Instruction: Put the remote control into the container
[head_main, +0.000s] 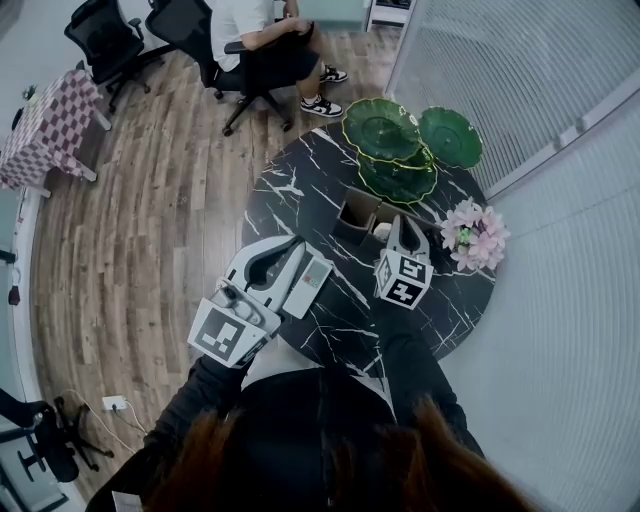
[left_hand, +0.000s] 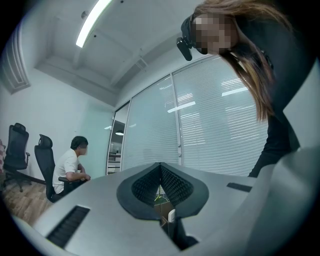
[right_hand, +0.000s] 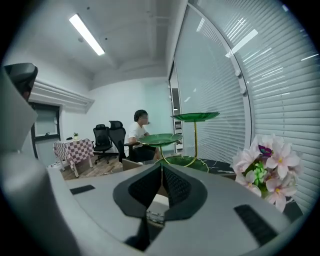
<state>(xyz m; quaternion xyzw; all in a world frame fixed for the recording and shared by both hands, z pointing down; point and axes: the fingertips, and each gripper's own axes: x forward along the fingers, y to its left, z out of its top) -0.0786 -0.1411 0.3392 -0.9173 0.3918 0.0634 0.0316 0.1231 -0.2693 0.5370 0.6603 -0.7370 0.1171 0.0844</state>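
Note:
On the round black marble table (head_main: 300, 200) stands a small brown open container (head_main: 357, 213). A flat grey slab (head_main: 312, 283), seemingly the remote control, lies on the table beside my left gripper (head_main: 298, 248). That gripper is shut with nothing in it, its pads meeting in the left gripper view (left_hand: 160, 167). My right gripper (head_main: 404, 222) points at the container's right side with its jaws shut (right_hand: 161, 167). Low in the gap under its tips shows a pale piece with small buttons (right_hand: 155, 216); whether the jaws touch it is unclear. The container's edge (right_hand: 131, 164) shows just left of the jaws.
A tiered stand of green leaf-shaped plates (head_main: 398, 150) stands behind the container. Pink flowers (head_main: 475, 235) sit at the table's right edge, close to the right gripper. A person sits on an office chair (head_main: 265, 30) beyond the table. A glass wall with blinds runs along the right.

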